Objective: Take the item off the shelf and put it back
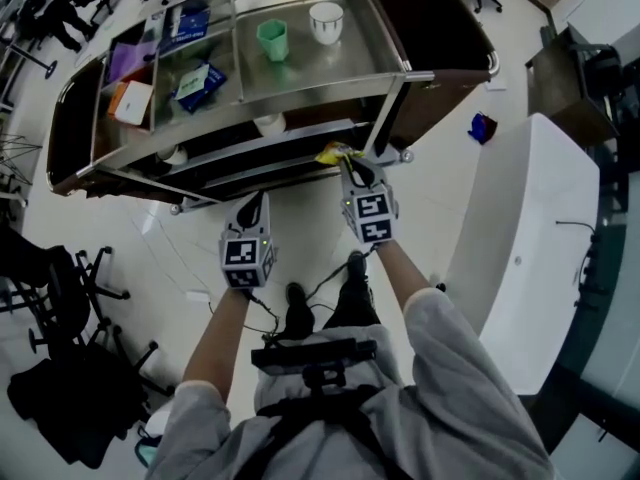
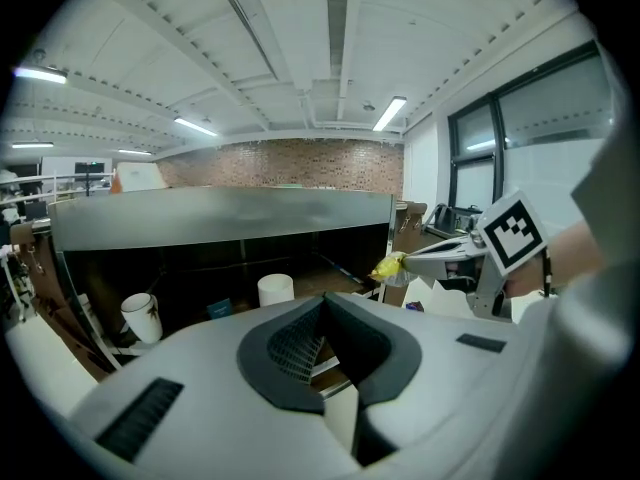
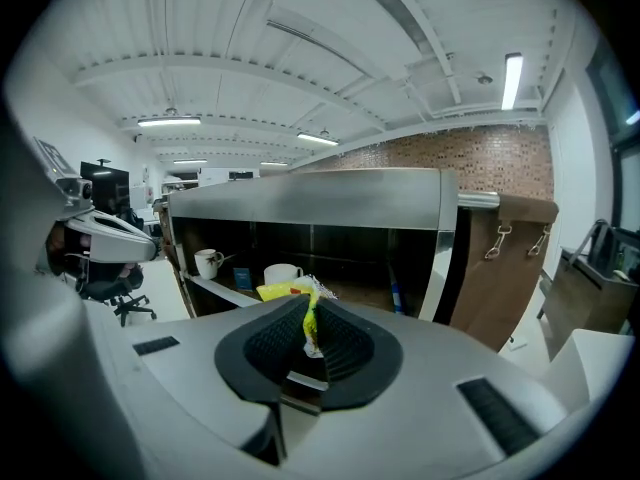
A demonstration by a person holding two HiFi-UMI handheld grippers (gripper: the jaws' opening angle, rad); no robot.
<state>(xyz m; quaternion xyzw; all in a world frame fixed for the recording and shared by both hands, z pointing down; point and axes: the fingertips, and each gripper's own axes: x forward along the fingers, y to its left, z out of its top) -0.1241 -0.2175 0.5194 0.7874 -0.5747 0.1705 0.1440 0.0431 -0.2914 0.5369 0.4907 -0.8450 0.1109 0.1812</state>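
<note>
Packet in firm grip at right tongs tips; left tongs together, empty, just left.

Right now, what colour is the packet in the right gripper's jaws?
Yellow; the packet shows best in the right gripper view.

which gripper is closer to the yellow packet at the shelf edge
Right. The right gripper is shut on the yellow packet, so it is touching it. The left gripper hangs off to the packet's left and nearer the person, clear of it.
</note>
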